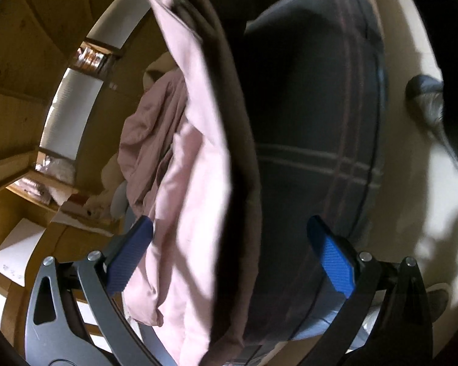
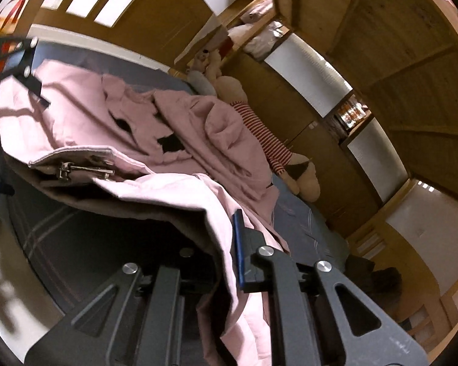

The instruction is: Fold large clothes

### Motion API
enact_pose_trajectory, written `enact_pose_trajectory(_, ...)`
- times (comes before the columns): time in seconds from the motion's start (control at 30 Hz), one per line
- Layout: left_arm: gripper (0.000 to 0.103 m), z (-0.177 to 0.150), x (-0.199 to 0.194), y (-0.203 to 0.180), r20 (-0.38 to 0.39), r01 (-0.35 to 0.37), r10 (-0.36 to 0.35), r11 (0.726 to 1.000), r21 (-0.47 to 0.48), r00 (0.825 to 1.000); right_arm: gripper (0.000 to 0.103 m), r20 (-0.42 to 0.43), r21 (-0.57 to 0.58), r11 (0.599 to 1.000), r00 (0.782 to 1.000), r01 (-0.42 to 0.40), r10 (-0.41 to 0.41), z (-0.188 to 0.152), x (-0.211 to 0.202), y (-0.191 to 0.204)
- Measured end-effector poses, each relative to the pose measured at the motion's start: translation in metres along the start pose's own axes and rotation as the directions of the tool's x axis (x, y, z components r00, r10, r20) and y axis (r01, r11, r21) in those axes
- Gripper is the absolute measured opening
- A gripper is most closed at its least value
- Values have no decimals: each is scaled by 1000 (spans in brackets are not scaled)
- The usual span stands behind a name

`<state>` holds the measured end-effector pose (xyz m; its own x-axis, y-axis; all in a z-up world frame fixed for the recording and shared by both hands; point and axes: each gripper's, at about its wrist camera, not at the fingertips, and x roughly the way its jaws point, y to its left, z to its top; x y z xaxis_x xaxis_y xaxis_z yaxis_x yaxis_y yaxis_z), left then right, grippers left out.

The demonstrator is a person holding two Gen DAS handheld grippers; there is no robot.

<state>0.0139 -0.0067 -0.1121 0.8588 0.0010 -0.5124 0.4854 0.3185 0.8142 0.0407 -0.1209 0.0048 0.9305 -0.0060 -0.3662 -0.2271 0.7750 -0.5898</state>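
A large pink garment [image 1: 195, 164] with a metal zipper [image 2: 82, 170] hangs lifted off the bed, its far part heaped on the mattress [image 2: 198, 122]. In the left wrist view my left gripper [image 1: 232, 253] is open, its blue pads [image 1: 332, 259] wide apart; the hanging pink cloth passes between them against the left pad. In the right wrist view my right gripper [image 2: 226, 235] is shut on a fold of the pink garment. One blue pad [image 2: 237, 244] shows beside the cloth, which hides the other.
The bed has a dark grey plaid cover [image 1: 314, 122] with cream floor [image 1: 412, 198] beside it. A person's dark shoe [image 1: 427, 100] stands on that floor. A plush toy in a red-striped shirt [image 2: 259, 134] lies by the wooden wardrobe [image 2: 290, 91]. Wooden shelves [image 1: 21, 183] stand behind.
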Motion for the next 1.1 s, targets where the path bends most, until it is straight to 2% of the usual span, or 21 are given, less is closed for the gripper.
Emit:
enact_pose_trajectory(0.13,101,-4,10,18,-40,-50,47,996,-69,998,11,4,33,999,1000,4,-4,-2,-1,-6)
enact_pose_trajectory(0.17,101,-5,12,27,-57,-73,67,991,-112,996,11,3,43,999,1000,2,-3,-2,-1,-8)
enact_pose_trajectory(0.27,99,-12,16,57,-84,-87,67,963,-253,994,11,0,54,999,1000,-4,4,-4,0,-8)
enact_pose_trajectory(0.33,82,-15,19,74,-96,-55,24,939,-341,995,11,-1,59,998,1000,-4,4,-4,0,-8)
enact_pose_trajectory(0.37,66,-16,20,81,-101,-46,9,928,-371,995,11,-2,61,998,1000,-3,3,-3,0,-9)
enact_pose_trajectory(0.4,57,-15,19,84,-100,-43,4,919,-392,995,11,-3,65,998,1000,0,0,-2,0,-10)
enact_pose_trajectory(0.43,52,-13,16,88,-90,-52,17,913,-404,996,11,-4,75,997,1000,2,-2,-1,0,-12)
enact_pose_trajectory(0.47,43,-11,13,89,-83,-72,42,914,-399,996,11,-6,87,996,1000,0,0,-1,1,-16)
enact_pose_trajectory(0.57,27,-9,8,99,-60,-79,59,902,-425,996,11,-12,126,992,1000,0,1,1,3,-24)
enact_pose_trajectory(0.93,25,6,2,144,-51,-126,117,831,-542,992,11,-1,234,972,1000,22,-22,19,13,-50)
enact_pose_trajectory(1.1,21,9,1,165,-41,-117,116,781,-614,992,11,8,267,963,999,34,-37,26,19,-57)
